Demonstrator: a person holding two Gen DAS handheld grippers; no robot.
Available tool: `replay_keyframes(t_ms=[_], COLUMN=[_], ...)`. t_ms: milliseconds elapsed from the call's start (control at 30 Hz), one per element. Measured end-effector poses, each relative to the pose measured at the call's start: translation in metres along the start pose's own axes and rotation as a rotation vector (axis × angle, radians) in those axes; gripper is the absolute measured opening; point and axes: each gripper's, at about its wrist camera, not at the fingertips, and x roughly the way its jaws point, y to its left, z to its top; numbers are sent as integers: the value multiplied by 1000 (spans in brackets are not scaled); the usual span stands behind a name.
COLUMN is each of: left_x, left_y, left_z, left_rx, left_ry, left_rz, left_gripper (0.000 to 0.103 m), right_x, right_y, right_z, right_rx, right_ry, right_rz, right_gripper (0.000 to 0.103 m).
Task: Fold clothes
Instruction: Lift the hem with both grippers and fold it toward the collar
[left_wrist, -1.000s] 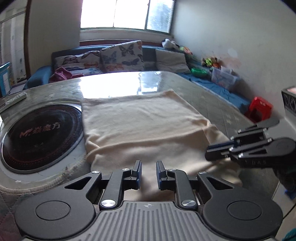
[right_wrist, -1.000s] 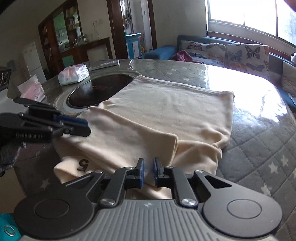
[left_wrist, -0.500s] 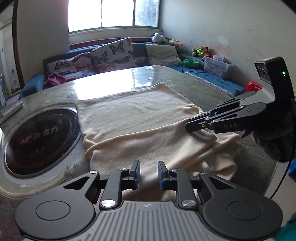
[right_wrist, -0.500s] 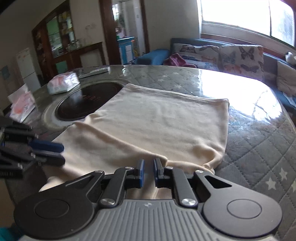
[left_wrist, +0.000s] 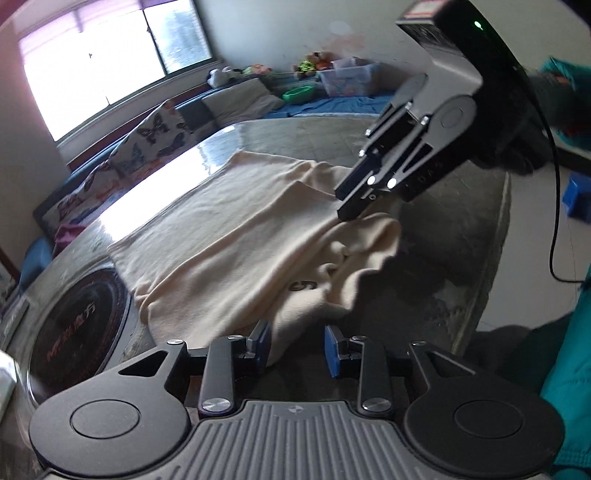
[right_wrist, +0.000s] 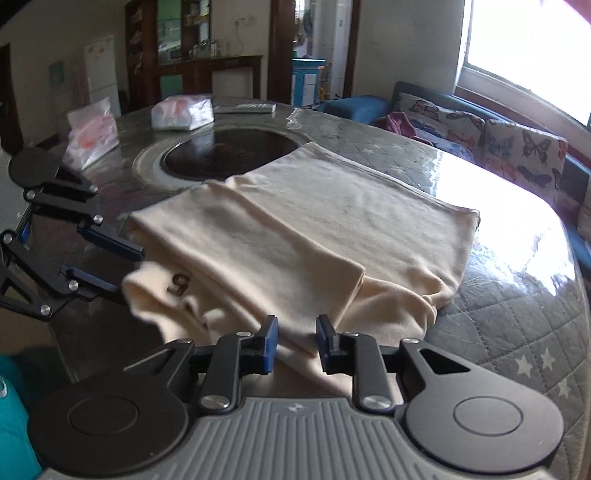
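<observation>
A cream garment (left_wrist: 236, 236) lies partly folded on the round table, with a dark "5" mark (left_wrist: 303, 285) on its bunched near end; it also shows in the right wrist view (right_wrist: 314, 229). My left gripper (left_wrist: 297, 347) is open, its jaws on either side of the garment's near edge. In the right wrist view it (right_wrist: 122, 273) sits open at the "5" end. My right gripper (right_wrist: 295, 341) is open over the folded edge. In the left wrist view it (left_wrist: 351, 206) hovers above the bunched cloth.
A dark round hotplate (right_wrist: 229, 153) is set in the table's centre, left of the garment. Tissue packs (right_wrist: 183, 112) and a remote (right_wrist: 245, 108) lie beyond it. The quilted table cover (right_wrist: 509, 325) runs to the table edge. A sofa with butterfly cushions (right_wrist: 517, 144) stands behind.
Both grippers have opened from shut. The near end of the garment now lies bunched and loose. The right gripper has risen above the cloth in the left wrist view.
</observation>
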Motion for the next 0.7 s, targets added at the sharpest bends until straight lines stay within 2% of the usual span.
replay_keyframes(t_ms=[233, 267, 300, 333, 367, 433, 533, 633, 700], left_x=[10, 11, 12, 12, 12, 10, 7, 9, 11], left_y=[-2, -3, -2, -1, 0, 4, 16, 33, 40], left_z=[2, 2, 2, 3, 4, 7, 15, 22, 25], left_rx=[26, 30, 26, 17, 7, -7, -54, -125, -159], left_ry=[-34, -43, -51, -59, -67, -91, -117, -130, -138], left_rz=[27, 29, 30, 30, 30, 41, 43, 29, 21], left_gripper=[35, 34, 31, 21, 15, 12, 10, 9, 9], right_x=[-11, -14, -18, -21, -25, -30, -33, -28, -21], right_y=[2, 3, 4, 5, 7, 12, 21, 34, 39], right_z=[-7, -8, -10, -11, -14, -19, -26, -32, -31], right_rx=[-35, -47, -59, -76, -99, -160, -242, -338, -352], right_ry=[11, 10, 8, 5, 4, 5, 2, -21, -51], right_rz=[-13, -17, -23, -32, -34, -41, -52, -73, -73], right_gripper=[24, 27, 39, 50, 52, 54, 63, 64, 64])
